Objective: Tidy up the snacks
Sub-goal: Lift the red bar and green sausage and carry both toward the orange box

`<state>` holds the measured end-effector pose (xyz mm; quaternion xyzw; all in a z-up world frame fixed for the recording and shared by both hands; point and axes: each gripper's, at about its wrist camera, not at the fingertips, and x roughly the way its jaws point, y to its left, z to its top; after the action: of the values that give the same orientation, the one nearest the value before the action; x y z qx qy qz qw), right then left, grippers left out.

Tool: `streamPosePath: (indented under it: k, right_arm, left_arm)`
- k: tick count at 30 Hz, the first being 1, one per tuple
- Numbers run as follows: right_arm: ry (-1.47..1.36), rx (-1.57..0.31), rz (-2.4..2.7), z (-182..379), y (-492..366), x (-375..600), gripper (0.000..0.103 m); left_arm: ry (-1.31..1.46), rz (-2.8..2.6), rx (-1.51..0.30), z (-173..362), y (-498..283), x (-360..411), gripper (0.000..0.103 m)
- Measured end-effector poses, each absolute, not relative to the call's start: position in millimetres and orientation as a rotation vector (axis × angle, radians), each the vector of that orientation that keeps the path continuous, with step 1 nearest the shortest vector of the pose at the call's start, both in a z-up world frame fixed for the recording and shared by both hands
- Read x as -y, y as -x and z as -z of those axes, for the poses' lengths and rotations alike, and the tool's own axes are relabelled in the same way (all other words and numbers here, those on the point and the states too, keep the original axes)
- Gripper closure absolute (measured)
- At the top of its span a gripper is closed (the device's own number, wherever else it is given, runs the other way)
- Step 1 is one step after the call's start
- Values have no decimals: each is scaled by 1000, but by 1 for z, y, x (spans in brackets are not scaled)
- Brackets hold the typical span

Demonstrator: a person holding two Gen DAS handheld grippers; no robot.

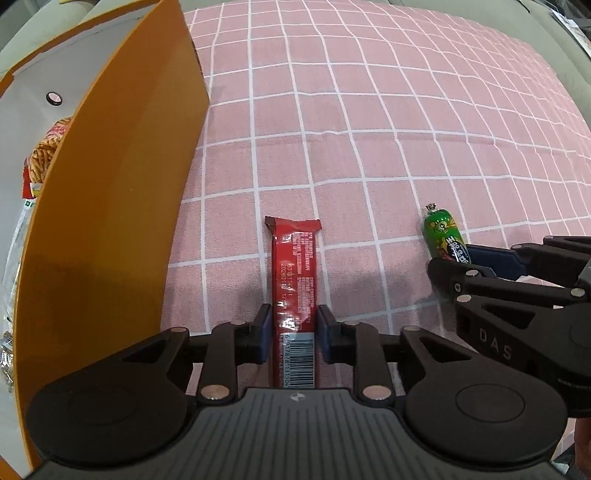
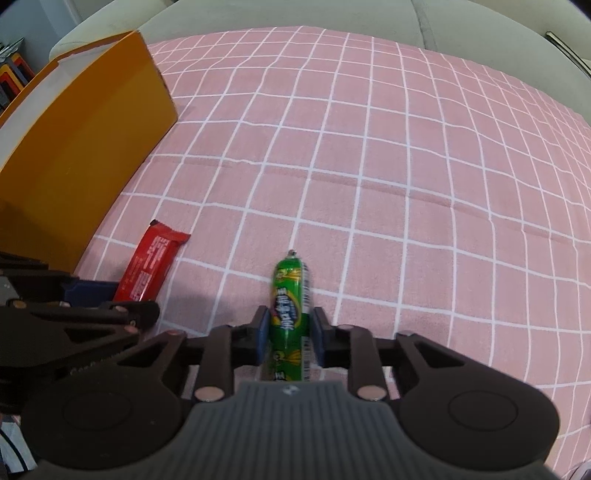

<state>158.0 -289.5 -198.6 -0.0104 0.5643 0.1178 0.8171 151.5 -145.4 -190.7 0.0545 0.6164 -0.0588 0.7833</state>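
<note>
Nearest, left gripper [image 1: 294, 330] clamped on the red bar [image 1: 294, 275], blue pads pressing both long edges, far end pointing away over the pink checked cloth [image 1: 369, 129]. Right gripper [image 2: 289, 334] likewise clenched on the green sausage stick [image 2: 290, 295], just beside the bar. Close on the left, orange box [image 1: 110, 221] wall standing tall, snack bags [image 1: 40, 155] inside. Beyond, open cloth up to the grey sofa back [image 2: 332, 14].

Even, bright indoor light; soft shadows under grippers on pink cloth [image 1: 369, 110]. Strong fisheye bending at edges; right view slightly blurred.
</note>
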Motion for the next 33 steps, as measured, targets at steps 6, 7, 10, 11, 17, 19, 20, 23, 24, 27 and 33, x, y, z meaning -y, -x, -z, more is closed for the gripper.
streamPosePath:
  k: [6,7,10,11,17,19,20,23,24,27,33]
  right_arm:
    - [15,-1204,-244,197,-152,292,84]
    - [10,-1206,-244,196,-149,293,84]
    - [1,-1212,-239,195,-139,296,84]
    - [-7,-1215,-237,194,-135,297,84]
    - [-33,-1204,-235,183,-112,302,84]
    - [-38,-1194,-237,178,-102,303,84]
    - [-40,-1189,-238,175,-98,302,84]
    - [-45,-1172,-243,166,-85,302,84]
    - [-52,-1168,-246,163,-82,303,84]
    - [-65,-1151,-256,151,-70,302,84]
    - [-81,-1100,-293,121,-54,296,84]
  left_arm:
    - [-97,107,-1316,187,-150,147,77]
    - [-95,107,-1311,185,-148,148,77]
    - [-92,118,-1297,178,-143,147,77]
    - [-89,121,-1293,176,-142,147,77]
    - [-72,152,-1257,150,-127,151,76]
    - [-65,165,-1243,141,-123,152,76]
    - [-62,171,-1240,137,-121,152,77]
    - [-42,190,-1230,126,-114,149,77]
    - [-42,195,-1223,121,-111,149,76]
    - [-39,211,-1205,108,-105,145,76]
    - [-37,242,-1152,77,-92,136,76]
